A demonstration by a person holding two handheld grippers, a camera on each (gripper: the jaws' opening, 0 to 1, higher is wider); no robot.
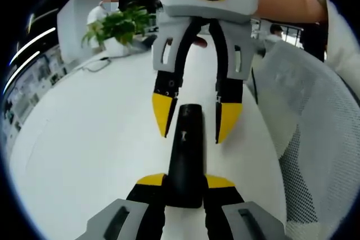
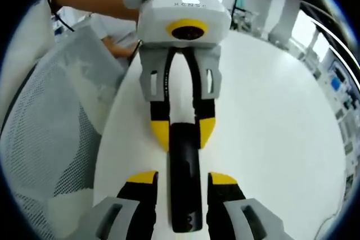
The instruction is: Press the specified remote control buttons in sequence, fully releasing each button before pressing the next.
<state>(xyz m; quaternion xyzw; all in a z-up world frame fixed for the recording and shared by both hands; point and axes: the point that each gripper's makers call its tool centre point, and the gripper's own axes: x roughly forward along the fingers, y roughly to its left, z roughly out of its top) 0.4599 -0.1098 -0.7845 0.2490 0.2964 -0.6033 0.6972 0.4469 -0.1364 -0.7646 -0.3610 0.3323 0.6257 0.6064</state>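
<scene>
Nearest in the left gripper view, the left gripper (image 1: 185, 186) is seen clamped on the near end of the black remote control (image 1: 185, 158), yellow tips pressed to either flank. The remote is held just over the white table (image 1: 84, 139), its long axis running from 6 o'clock straight toward 12 o'clock. Beyond it, at 12 o'clock, the right gripper (image 1: 193, 122) is met head-on, its jaws parted and straddling the far end; contact cannot be made out. In the right gripper view the picture is mirrored: the right gripper (image 2: 184, 186) stands open either side of the remote (image 2: 185, 178), untouched, and the left gripper (image 2: 183, 133) is seen gripping its far end.

The pressing step appears to be in preparation; no button is seen being pushed. A yellow tip would likely need lowering onto one button, squarely. Farther off, a mesh chair (image 1: 315, 133) is noted at 3 o'clock and a potted plant (image 1: 118, 26) at 11 o'clock.
</scene>
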